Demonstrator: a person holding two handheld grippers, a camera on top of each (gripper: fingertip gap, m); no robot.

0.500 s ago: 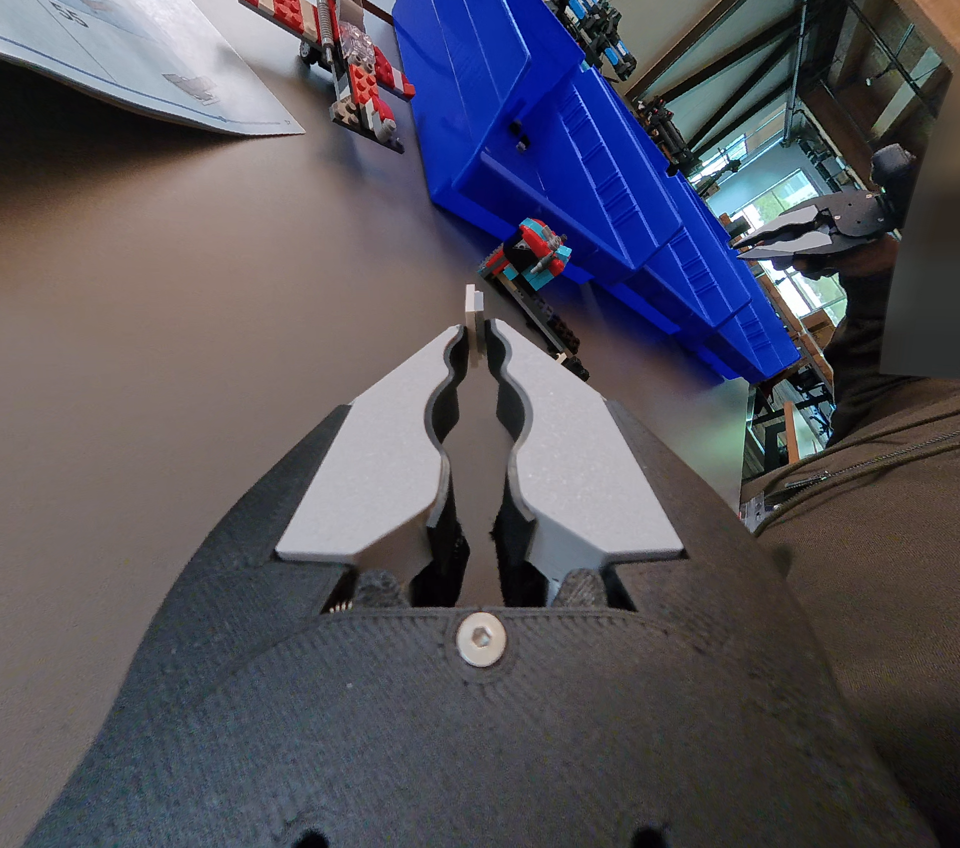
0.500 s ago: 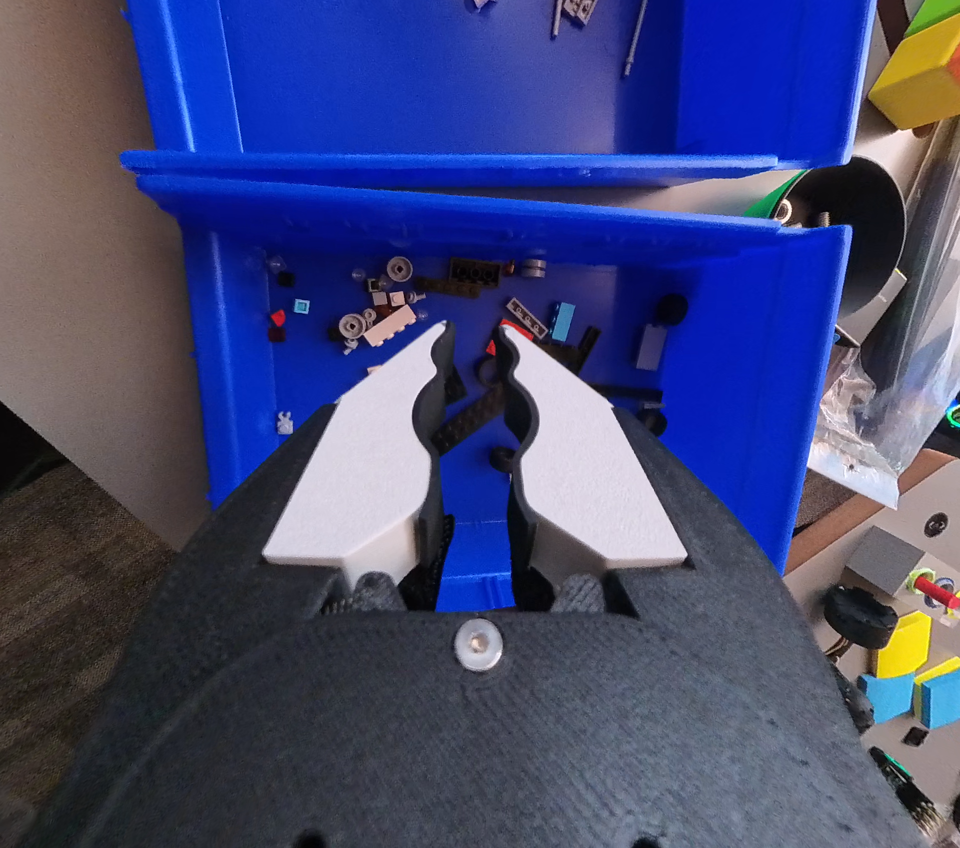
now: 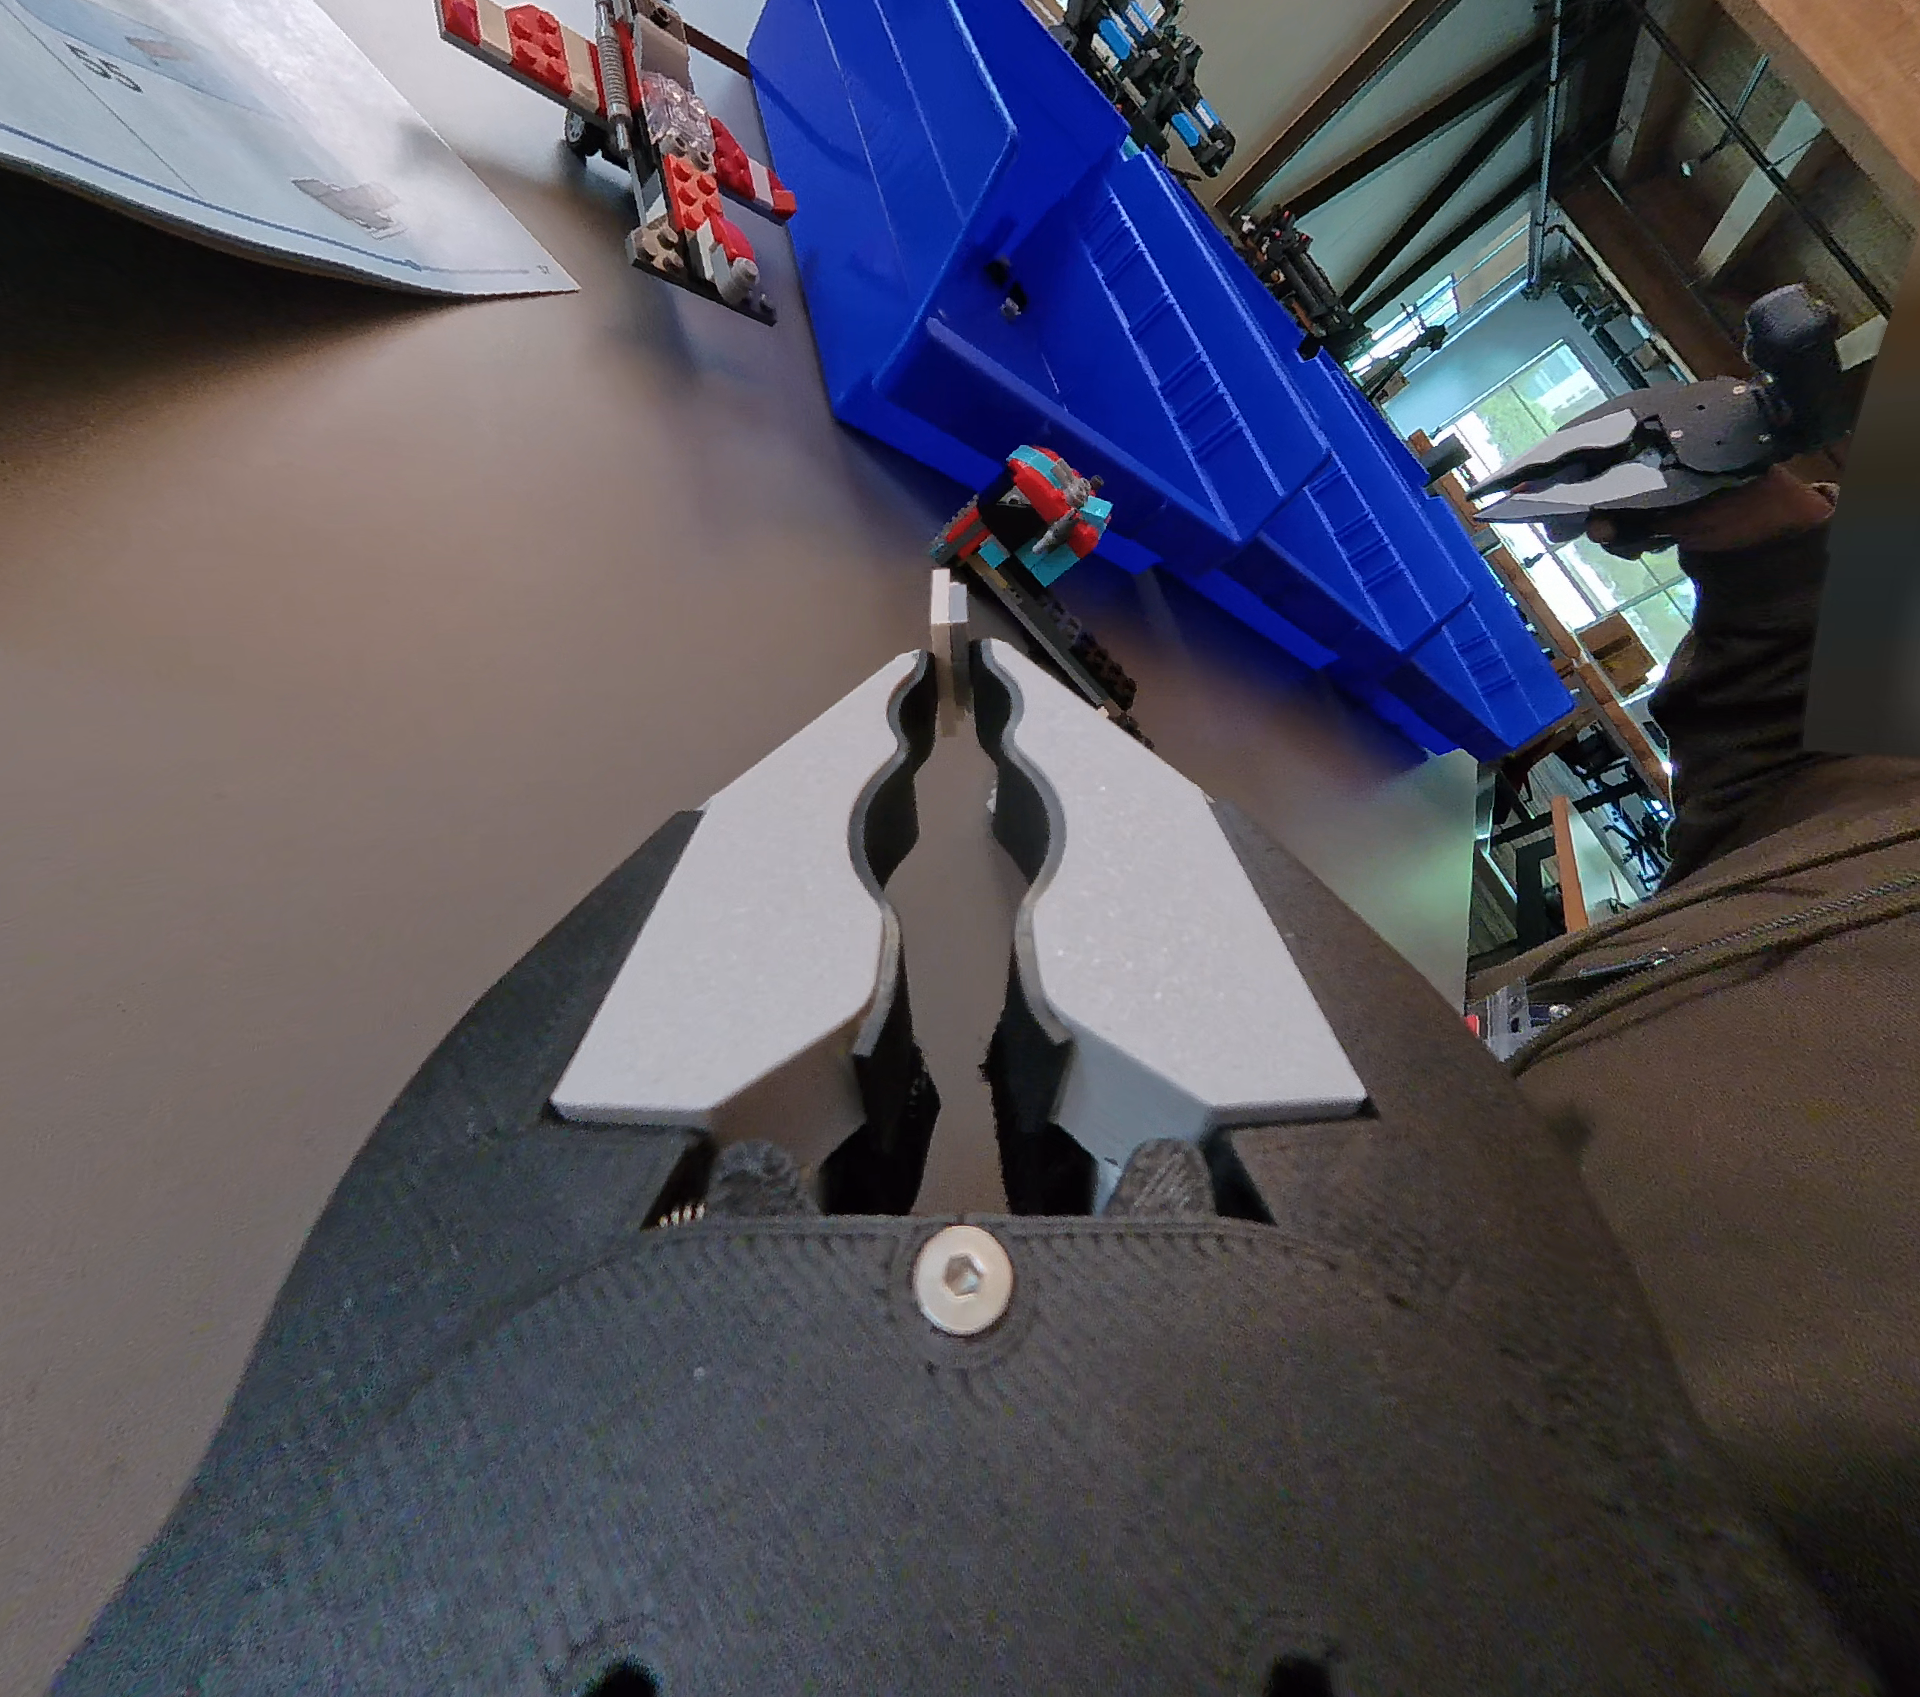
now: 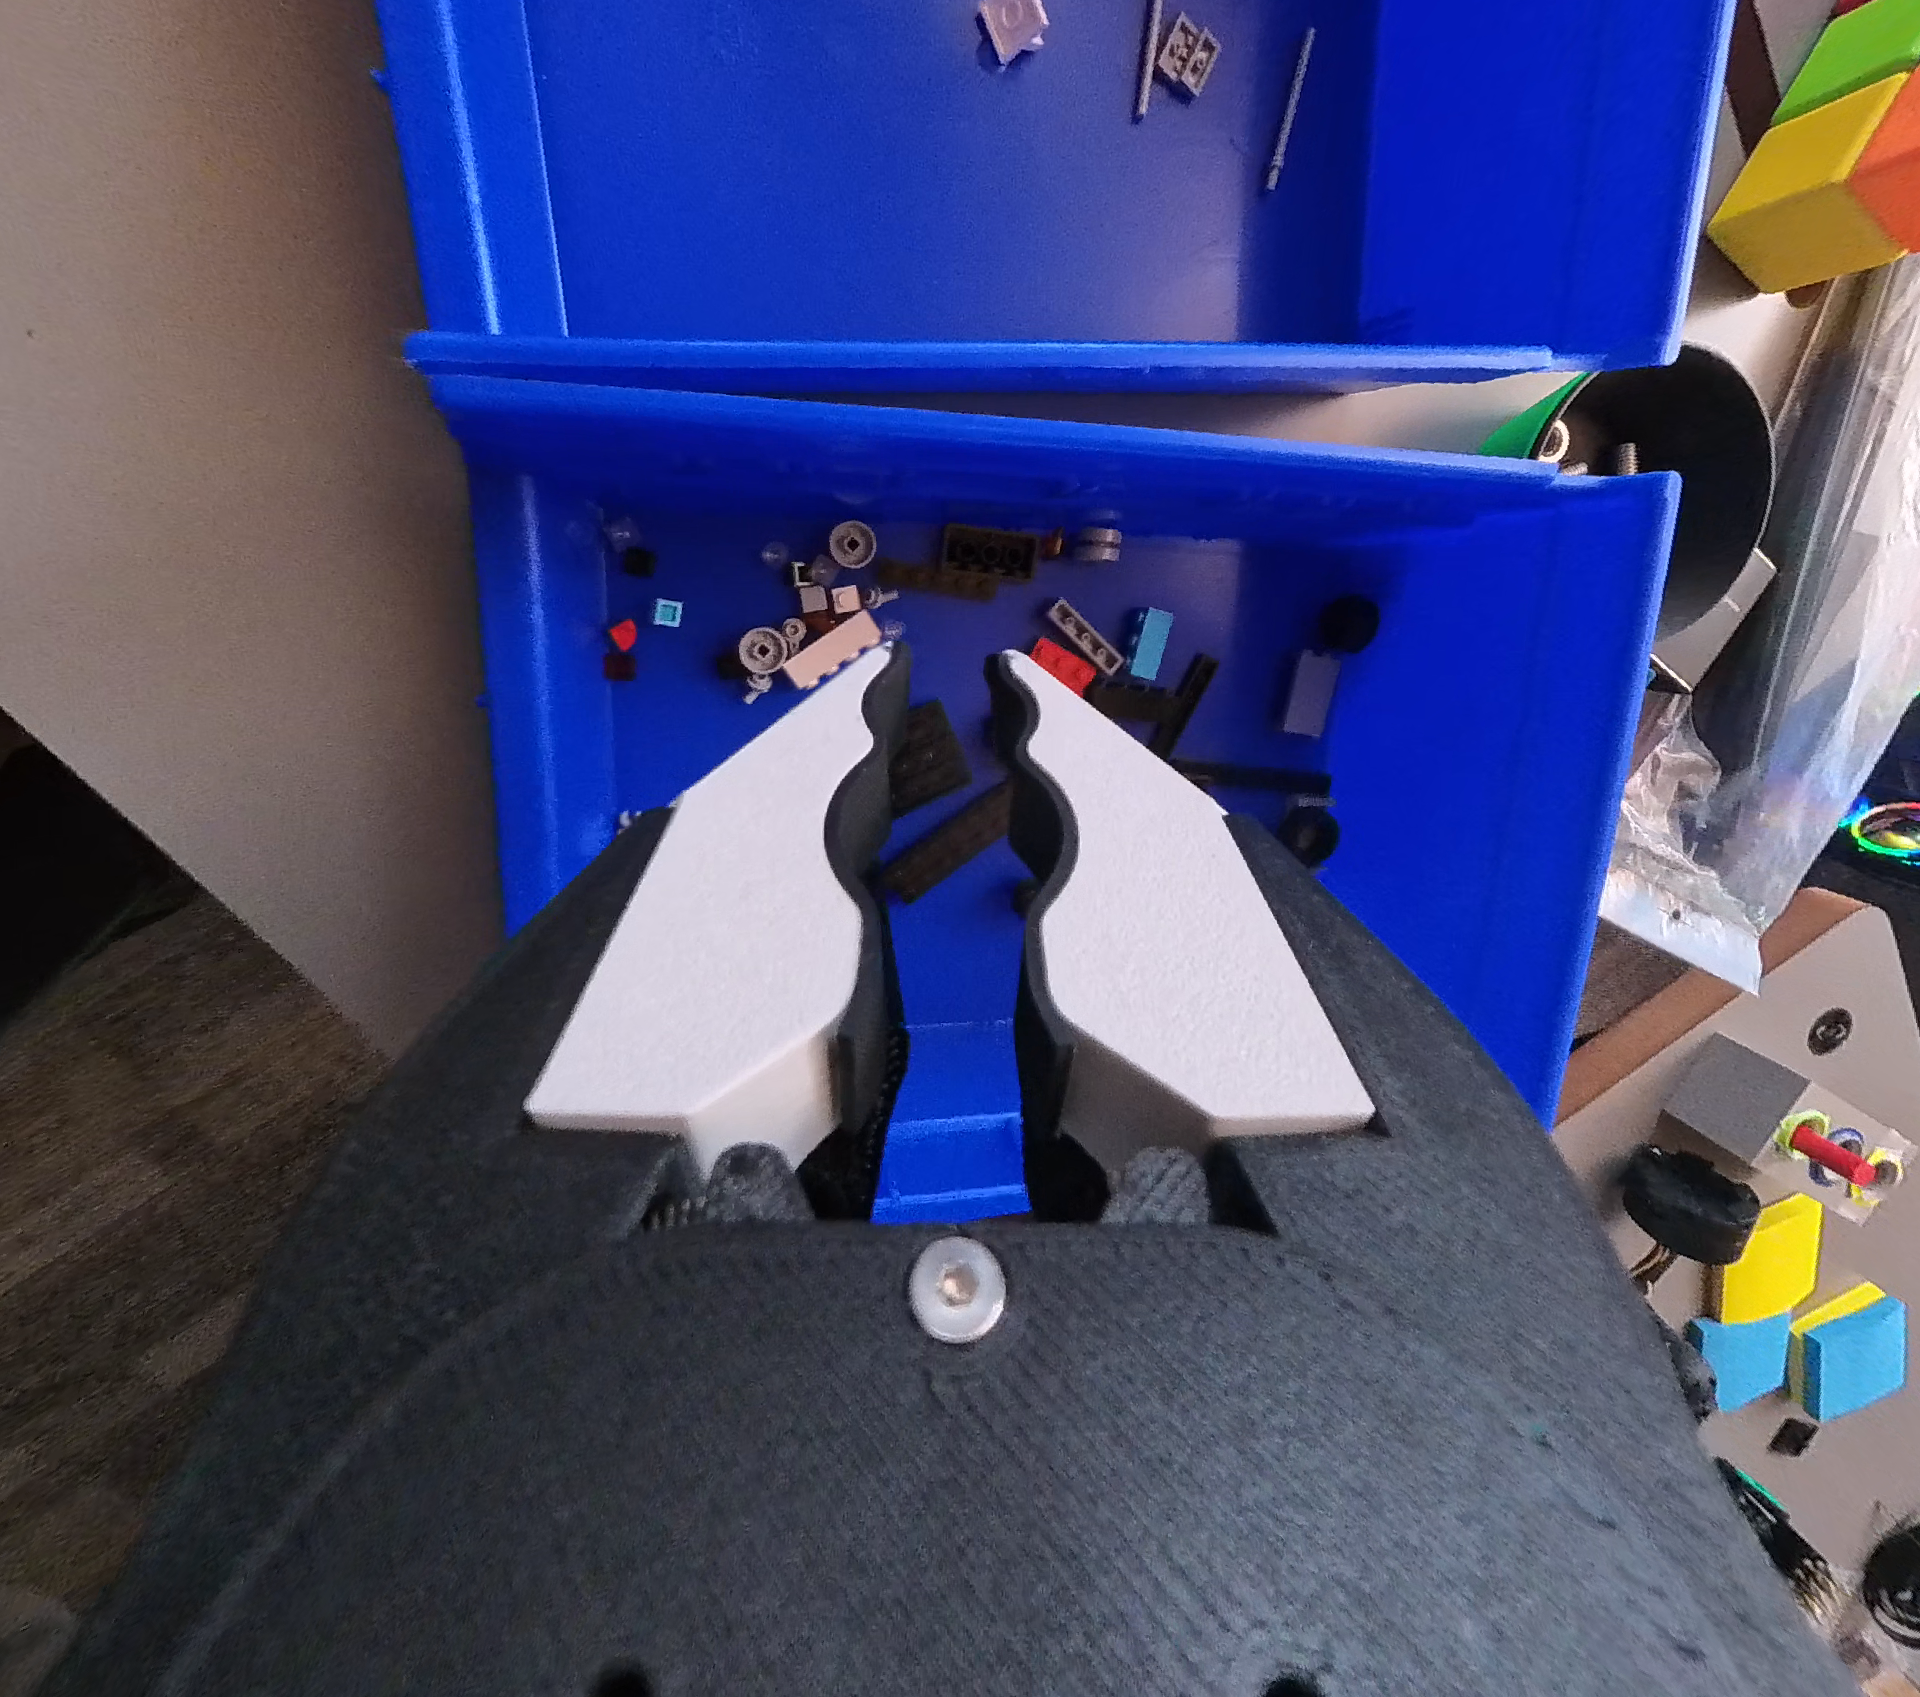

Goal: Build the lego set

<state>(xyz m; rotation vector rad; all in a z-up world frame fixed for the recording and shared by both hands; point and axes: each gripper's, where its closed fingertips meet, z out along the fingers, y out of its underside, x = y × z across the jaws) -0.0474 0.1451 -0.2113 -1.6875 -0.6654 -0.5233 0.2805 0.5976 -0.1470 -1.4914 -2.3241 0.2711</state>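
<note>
My left gripper (image 3: 951,673) is shut on a small thin tan and grey brick piece (image 3: 948,619), held edge-on at the fingertips above the dark table. Just beyond it lies a small red, teal and black brick model (image 3: 1039,525) on a long dark plate (image 3: 1055,645). My right gripper (image 4: 948,671) is open and holds nothing. It hovers over the near blue bin (image 4: 1507,764), above loose bricks: a dark plate (image 4: 930,754), a red brick (image 4: 1065,665) and a tan brick (image 4: 831,660). The right gripper also shows in the left wrist view (image 3: 1621,468), above the bins.
A red and white brick plane (image 3: 665,130) and an open booklet (image 3: 208,120) lie on the table at the far left. A row of blue bins (image 3: 935,141) runs along the table. A second bin (image 4: 831,193) holds several small parts. Coloured blocks (image 4: 1829,172) stand at the right. My right fingertips sit around 55 cm from my left ones. Between my right fingertips and the dark plate (image 4: 930,754) there is roughly 12 cm.
My right gripper has shifted slightly over the near bin, still open. My left gripper keeps its hold on the thin piece and has barely moved.
</note>
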